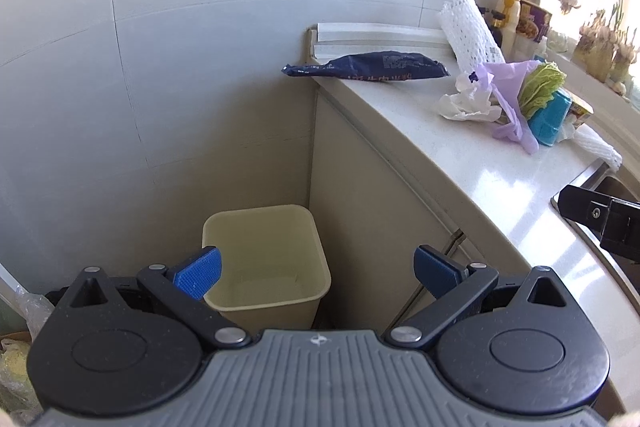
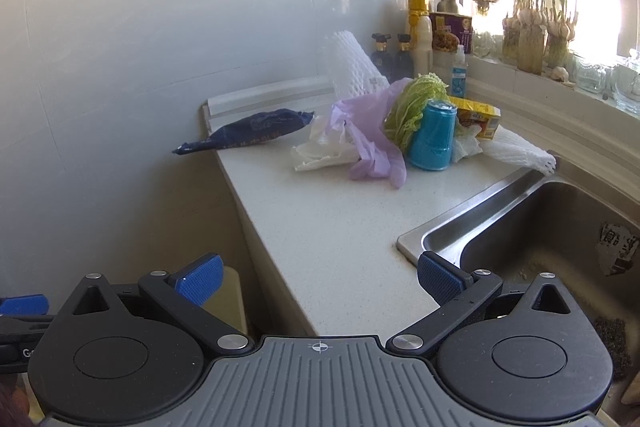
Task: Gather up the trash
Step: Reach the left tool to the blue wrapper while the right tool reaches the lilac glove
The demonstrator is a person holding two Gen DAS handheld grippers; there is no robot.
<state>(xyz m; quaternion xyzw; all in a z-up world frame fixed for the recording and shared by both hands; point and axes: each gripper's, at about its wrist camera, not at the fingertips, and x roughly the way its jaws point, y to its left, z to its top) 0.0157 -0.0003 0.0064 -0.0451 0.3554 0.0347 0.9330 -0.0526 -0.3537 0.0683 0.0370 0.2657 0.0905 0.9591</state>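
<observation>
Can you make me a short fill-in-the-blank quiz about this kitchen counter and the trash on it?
1. The blue cup stands ____ on the counter.
2. The bin on the floor looks ____.
3. The left tool is ____ and holds nothing.
4. The dark blue wrapper overhangs the counter's ____ edge.

Missing words: upside down; empty; open; left

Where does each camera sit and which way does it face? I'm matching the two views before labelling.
Left wrist: on the left gripper, aimed down at the beige bin beside the counter; its open blue fingers show.
Right wrist: on the right gripper, facing across the counter to the trash pile; sink at right.
Shared: dark blue packet, teal cup, wall sockets.
</observation>
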